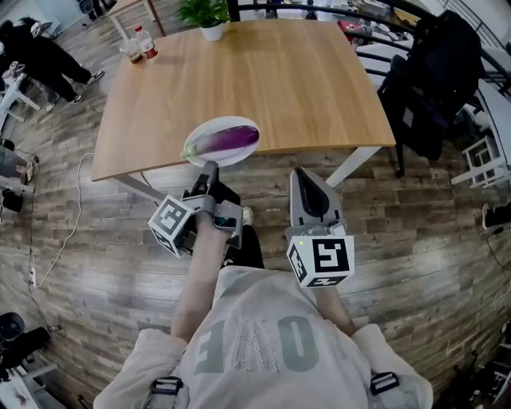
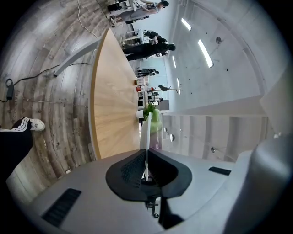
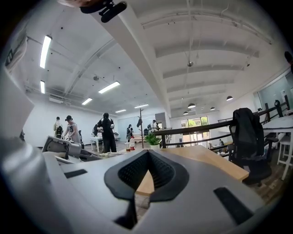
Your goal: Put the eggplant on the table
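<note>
A purple eggplant (image 1: 227, 141) lies on a white plate (image 1: 196, 144), which hangs over the near edge of the wooden table (image 1: 263, 88). My left gripper (image 1: 209, 169) is shut on the plate's near rim. In the left gripper view the plate (image 2: 145, 132) shows edge-on between the pads, with a bit of the eggplant (image 2: 157, 145) beyond it. My right gripper (image 1: 302, 174) is held beside it to the right, just short of the table edge, shut with nothing in it. In the right gripper view its fingertips (image 3: 147, 151) meet in front of the table (image 3: 206, 160).
A potted plant (image 1: 209, 14) and bottles (image 1: 140, 46) stand at the table's far side. A chair draped with a black jacket (image 1: 431, 76) is at the right. People (image 1: 40, 56) are at the far left, and a cable (image 1: 76, 216) runs over the wooden floor.
</note>
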{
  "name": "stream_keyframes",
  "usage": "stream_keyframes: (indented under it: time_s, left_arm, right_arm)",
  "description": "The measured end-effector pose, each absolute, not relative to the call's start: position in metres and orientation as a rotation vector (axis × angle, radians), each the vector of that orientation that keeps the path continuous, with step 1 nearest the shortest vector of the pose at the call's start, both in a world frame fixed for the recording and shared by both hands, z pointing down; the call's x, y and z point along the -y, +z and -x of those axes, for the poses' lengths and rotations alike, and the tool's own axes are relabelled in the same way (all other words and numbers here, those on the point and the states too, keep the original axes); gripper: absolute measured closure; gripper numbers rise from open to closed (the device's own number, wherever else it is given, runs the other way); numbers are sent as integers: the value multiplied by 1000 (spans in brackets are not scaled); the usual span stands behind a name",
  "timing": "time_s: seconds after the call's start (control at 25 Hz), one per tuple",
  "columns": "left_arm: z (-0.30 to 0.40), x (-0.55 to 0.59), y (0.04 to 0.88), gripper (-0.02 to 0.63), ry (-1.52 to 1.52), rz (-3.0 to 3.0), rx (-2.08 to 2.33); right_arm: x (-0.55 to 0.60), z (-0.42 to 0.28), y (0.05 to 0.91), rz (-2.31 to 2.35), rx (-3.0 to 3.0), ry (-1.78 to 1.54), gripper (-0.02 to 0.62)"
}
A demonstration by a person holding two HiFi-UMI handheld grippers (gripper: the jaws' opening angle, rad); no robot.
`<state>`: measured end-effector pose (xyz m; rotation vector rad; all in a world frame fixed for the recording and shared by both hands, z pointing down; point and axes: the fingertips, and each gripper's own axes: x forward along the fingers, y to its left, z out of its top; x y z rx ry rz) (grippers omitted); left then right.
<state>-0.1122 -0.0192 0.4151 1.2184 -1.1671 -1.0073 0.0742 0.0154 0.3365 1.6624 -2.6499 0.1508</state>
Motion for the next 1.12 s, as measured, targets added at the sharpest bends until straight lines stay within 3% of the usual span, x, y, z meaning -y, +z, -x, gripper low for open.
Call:
stream_keyframes:
  time_s: [0.8,1.12]
  left_arm:
    - [217,229,372,587,-1014,-1341,1115]
    - [213,262,368,586,-983,-1336,1105]
  right_arm:
    - [199,49,309,-1609,2652,132,577]
    - [228,50,301,-1619,2635,123,577]
